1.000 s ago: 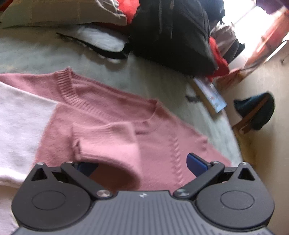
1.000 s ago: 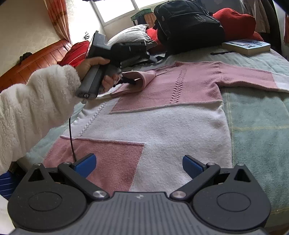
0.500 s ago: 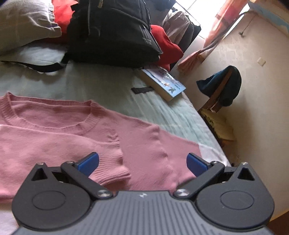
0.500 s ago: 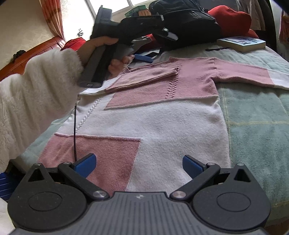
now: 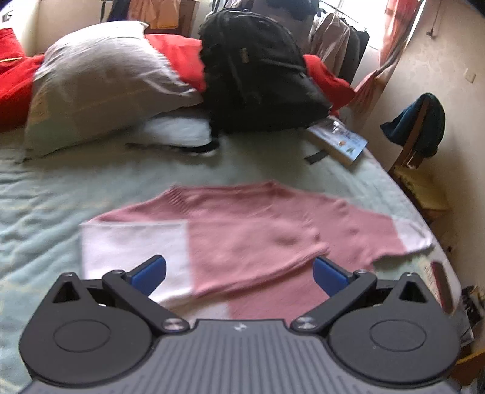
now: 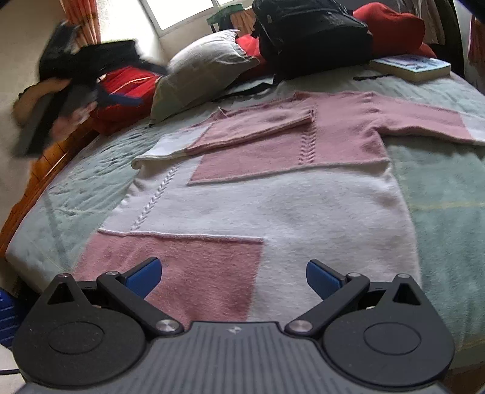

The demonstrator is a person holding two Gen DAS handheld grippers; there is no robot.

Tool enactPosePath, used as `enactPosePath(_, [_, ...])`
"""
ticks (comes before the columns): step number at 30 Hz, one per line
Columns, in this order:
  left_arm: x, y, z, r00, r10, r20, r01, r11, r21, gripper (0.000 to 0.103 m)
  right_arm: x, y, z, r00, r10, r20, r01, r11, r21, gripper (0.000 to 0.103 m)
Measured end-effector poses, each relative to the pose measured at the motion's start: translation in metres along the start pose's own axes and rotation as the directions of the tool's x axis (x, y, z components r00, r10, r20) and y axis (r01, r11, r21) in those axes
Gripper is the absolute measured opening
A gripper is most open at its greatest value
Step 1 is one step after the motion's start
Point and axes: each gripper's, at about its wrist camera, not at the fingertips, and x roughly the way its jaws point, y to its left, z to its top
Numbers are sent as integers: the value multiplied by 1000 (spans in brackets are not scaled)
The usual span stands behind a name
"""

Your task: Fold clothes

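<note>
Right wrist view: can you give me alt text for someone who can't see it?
A pink and white sweater lies flat on a green bedspread, one sleeve folded across its chest and the other sleeve stretched out. The open right gripper hovers over the hem; the left gripper is a blur at far left. A pillow, backpack and book sit behind.

Pale green bed (image 6: 439, 169), bright window (image 6: 178, 12), cream wall (image 5: 454, 60), wooden chair (image 5: 415, 157)
</note>
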Motion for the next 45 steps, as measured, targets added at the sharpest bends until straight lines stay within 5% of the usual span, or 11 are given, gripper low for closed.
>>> enactPosePath(5, [29, 43, -52, 998, -51, -27, 49, 997, -67, 102, 15, 5, -6, 999, -12, -41, 14, 999, 48, 103])
enactPosePath(13, [66, 83, -98, 998, -45, 45, 48, 998, -48, 102, 22, 9, -13, 995, -92, -30, 95, 990, 104, 103])
enactPosePath(16, [54, 74, -104, 999, -4, 43, 2, 1000, 30, 102, 24, 15, -7, 990, -138, -25, 140, 986, 90, 103])
enactPosePath(19, [38, 56, -105, 997, 43, 67, -50, 992, 115, 102, 32, 22, 8, 985, -171, -8, 171, 984, 55, 103])
enactPosePath(24, [13, 48, -98, 987, -41, 158, 14, 986, 168, 102, 56, 34, 50, 973, -227, 46, 230, 971, -68, 103])
enactPosePath(29, [13, 56, -99, 982, -122, 145, 93, 978, 188, 102, 98, 41, 102, 964, -250, 89, 264, 938, -225, 103])
enactPosePath(34, [19, 64, -115, 990, -81, 114, 52, 970, 237, 102, 144, 38, 146, 964, -239, 117, 265, 907, -327, 103])
enactPosePath(36, [16, 70, -114, 989, -41, 139, 12, 979, 205, 102, 165, 34, 161, 972, -207, 116, 234, 911, -340, 103])
enactPosePath(40, [11, 80, -113, 983, -99, 155, 72, 983, 172, 102, 208, 22, 182, 988, -133, 80, 151, 938, -311, 103])
enactPosePath(45, [10, 84, -113, 980, -127, 156, 101, 981, 165, 102, 226, -13, 180, 976, -207, 65, 217, 943, -252, 103])
